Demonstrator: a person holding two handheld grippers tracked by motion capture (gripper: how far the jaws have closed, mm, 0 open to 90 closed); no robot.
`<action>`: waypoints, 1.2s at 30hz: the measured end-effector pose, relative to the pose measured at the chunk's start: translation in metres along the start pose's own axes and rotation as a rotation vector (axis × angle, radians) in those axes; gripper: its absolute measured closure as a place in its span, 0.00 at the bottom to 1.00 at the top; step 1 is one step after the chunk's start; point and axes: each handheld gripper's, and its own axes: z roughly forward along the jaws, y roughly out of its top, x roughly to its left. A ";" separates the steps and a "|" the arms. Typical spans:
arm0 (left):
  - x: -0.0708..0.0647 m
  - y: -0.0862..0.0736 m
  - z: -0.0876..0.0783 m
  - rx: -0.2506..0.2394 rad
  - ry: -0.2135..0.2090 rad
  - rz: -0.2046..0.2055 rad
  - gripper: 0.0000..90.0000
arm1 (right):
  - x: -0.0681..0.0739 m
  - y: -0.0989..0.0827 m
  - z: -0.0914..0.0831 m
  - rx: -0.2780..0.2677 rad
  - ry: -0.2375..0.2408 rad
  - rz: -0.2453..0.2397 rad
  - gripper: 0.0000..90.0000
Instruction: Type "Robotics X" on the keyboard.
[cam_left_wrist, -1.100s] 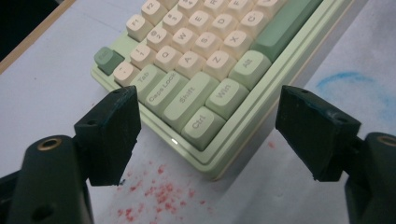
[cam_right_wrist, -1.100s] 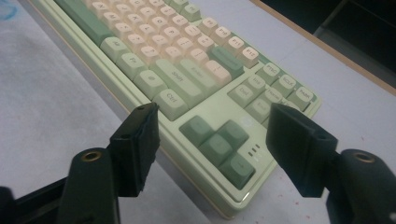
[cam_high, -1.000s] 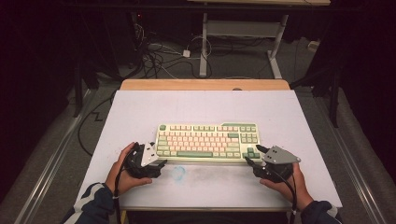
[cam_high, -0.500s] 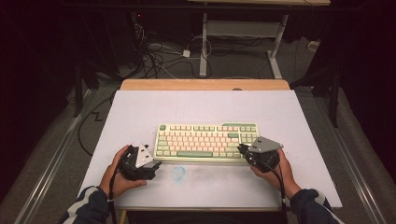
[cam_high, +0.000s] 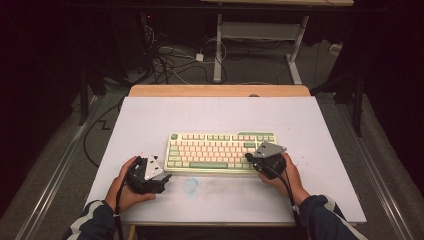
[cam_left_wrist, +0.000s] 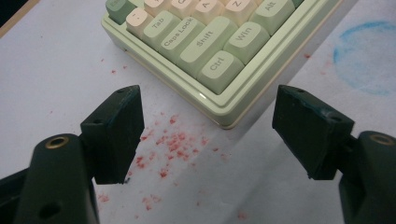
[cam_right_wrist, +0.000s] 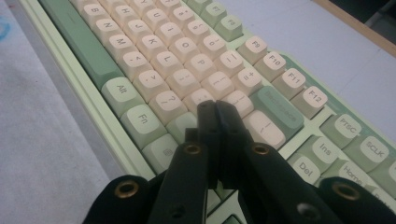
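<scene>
right gripper (cam_right_wrist: 215, 109) fingers pressed together over keyboard (cam_high: 220, 150) right-end keys; left gripper (cam_left_wrist: 205, 126) fingers spread, keyboard's near-left corner just beyond; long axis left-right

A green and cream keyboard (cam_high: 221, 151) lay mid-table (cam_high: 320, 125). The left gripper (cam_high: 165, 176) sat at its seven o'clock, apart. The right gripper (cam_high: 248, 157), just closed, hovered over its four o'clock corner.
</scene>
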 end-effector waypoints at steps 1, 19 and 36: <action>0.000 0.000 0.000 0.001 0.000 0.000 0.26 | 0.000 0.000 0.000 0.005 0.001 -0.002 1.00; 0.005 0.007 -0.003 -0.003 0.007 -0.028 0.48 | -0.002 -0.008 0.000 -0.001 0.021 0.009 1.00; 0.002 0.025 -0.002 0.044 -0.063 -0.020 0.96 | 0.000 -0.009 0.000 -0.009 0.007 0.001 1.00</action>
